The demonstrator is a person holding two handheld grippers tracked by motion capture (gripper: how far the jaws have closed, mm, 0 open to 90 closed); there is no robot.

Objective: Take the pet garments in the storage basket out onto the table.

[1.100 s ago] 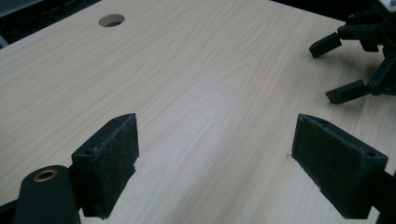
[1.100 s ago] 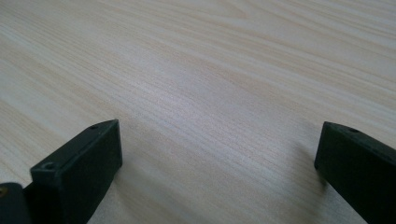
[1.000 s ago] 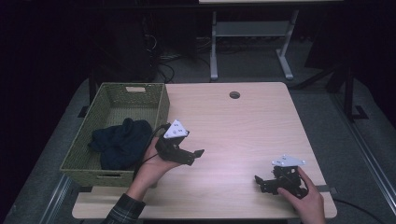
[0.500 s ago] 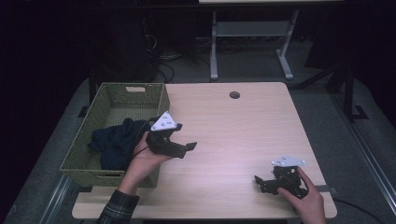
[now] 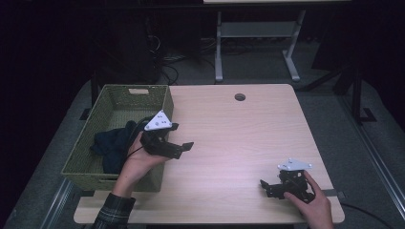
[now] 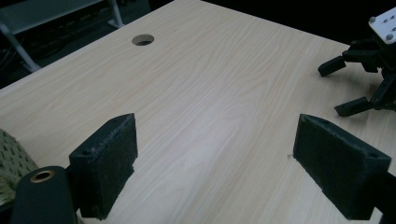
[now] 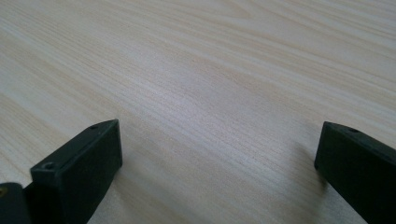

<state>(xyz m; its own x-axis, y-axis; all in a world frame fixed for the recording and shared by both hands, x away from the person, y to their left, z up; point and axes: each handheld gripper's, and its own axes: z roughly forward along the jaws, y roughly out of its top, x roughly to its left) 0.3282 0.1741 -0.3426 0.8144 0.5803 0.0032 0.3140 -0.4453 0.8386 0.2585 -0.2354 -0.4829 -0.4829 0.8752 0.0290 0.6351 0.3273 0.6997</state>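
Both grippers stand wide open and empty: left gripper [image 5: 184, 148] beside the basket [image 5: 165, 102], likely clear of the cloth [image 5: 107, 145] inside; right gripper [image 5: 267, 187] resting near-right.

My high view looks forward and down from above my side of the table [image 5: 239, 138], from well back. My left gripper view rides low, facing across the tabletop toward the cable hole [image 6: 143, 39] and the right gripper [image 6: 362, 79], both shared with the high view. My right gripper view sits very close to bare wood.
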